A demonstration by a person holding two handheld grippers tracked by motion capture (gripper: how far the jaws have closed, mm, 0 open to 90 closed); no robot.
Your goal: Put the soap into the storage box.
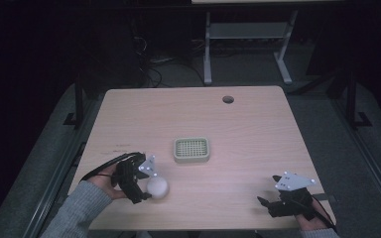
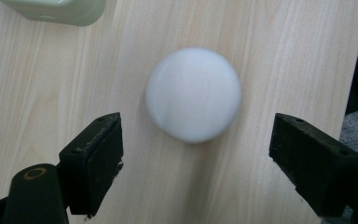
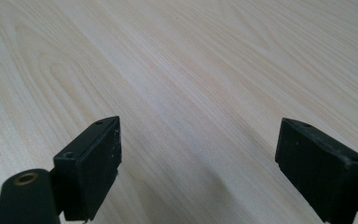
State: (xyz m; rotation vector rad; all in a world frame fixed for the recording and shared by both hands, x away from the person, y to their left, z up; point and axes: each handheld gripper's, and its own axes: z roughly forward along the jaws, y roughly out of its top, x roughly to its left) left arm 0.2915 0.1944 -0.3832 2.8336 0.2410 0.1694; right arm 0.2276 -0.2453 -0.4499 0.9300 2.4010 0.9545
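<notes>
White ball (image 2: 193,94) on bench (image 1: 258,144), just ahead of left gripper (image 2: 196,154), jaws wide apart, no grip yet. Right gripper (image 3: 198,154) idle, jaws apart. Grasp and lift remain.

table (image 1: 258,129): light wood, round hole at far edge | on it: white ball (image 1: 157,187), pale green grid tray (image 1: 191,149)

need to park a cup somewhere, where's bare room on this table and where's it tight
Bare wood runs behind the green tray up to the round hole, and between the tray and the right tool, whose open jaws face plain table. It is tight at the near left corner, where the open left tool brackets the white ball.
</notes>
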